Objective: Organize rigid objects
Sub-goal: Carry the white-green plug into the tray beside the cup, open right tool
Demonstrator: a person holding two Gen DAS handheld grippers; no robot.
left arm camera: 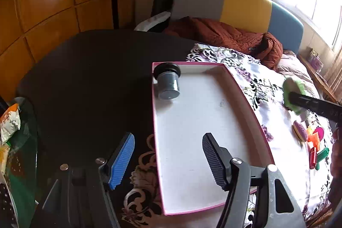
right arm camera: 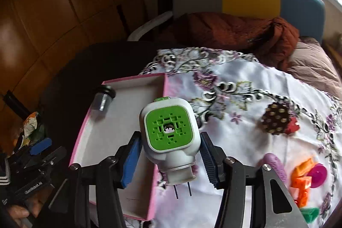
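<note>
My right gripper [right arm camera: 171,160] is shut on a white plug-in device with a green perforated face [right arm camera: 171,131], its two prongs pointing down. The device hangs over the right wall of a pink-rimmed white box [right arm camera: 119,121]. In the left wrist view the same device [left arm camera: 291,87] shows at the right, with one black finger [left arm camera: 310,103] of the right gripper across it. A grey jar with a black lid [left arm camera: 167,82] lies on its side in the box's [left arm camera: 203,121] far left corner. My left gripper [left arm camera: 168,160] stands open above the box's near left wall, with nothing between its fingers.
Small pieces lie on the flowered cloth [right arm camera: 245,142] right of the box: a brown studded ball [right arm camera: 275,119], a purple piece [right arm camera: 275,166], orange ones [right arm camera: 301,183], a magenta disc [right arm camera: 318,174]. Dark table [left arm camera: 89,78] left; a rust quilt [left arm camera: 224,35] behind.
</note>
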